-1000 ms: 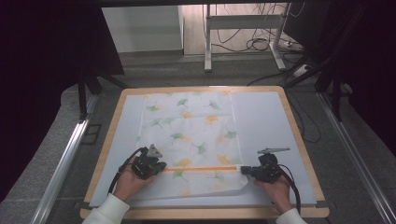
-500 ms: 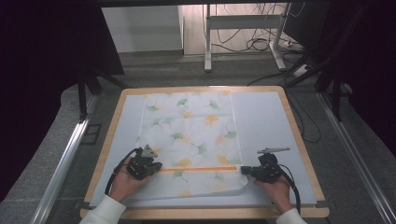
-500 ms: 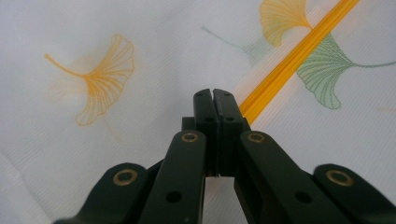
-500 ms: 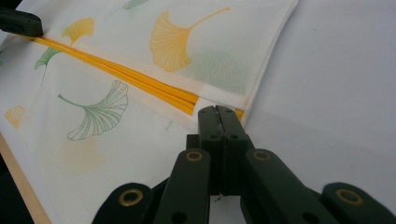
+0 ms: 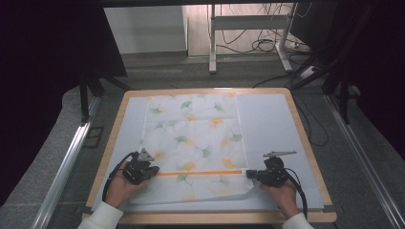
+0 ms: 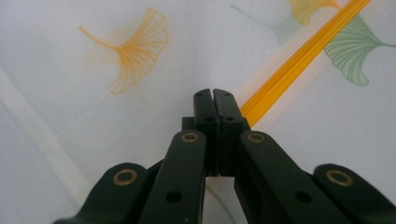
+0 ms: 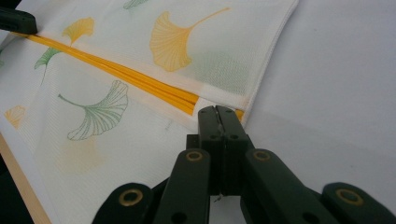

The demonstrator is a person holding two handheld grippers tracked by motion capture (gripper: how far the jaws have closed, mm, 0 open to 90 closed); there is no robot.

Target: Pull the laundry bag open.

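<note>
A white cloth [image 5: 196, 138] printed with green and orange ginkgo leaves lies flat on the table mat [image 5: 272, 119]. An orange stripe [image 5: 200, 173] crosses the cloth near its front. My left gripper [image 5: 154, 172] rests at the stripe's left end, jaws shut, its tips [image 6: 214, 95] on the cloth beside the stripe [image 6: 299, 56]. My right gripper [image 5: 250, 174] sits at the stripe's right end by the cloth's right edge. It is shut too, with its tips [image 7: 215, 112] down where the stripe [image 7: 116, 70] meets the hem. No cloth shows between either pair of jaws.
The mat lies in a wooden-rimmed table top [image 5: 109, 157]. The cloth's front right corner [image 5: 246, 194] is slightly lifted or folded. Bare mat lies to the right of the cloth. Metal rails [image 5: 67, 162] run along both sides of the table, and cables [image 5: 267, 45] lie on the floor behind.
My left gripper has slid a little to the left along the orange stripe. The right gripper has stayed where it was.
</note>
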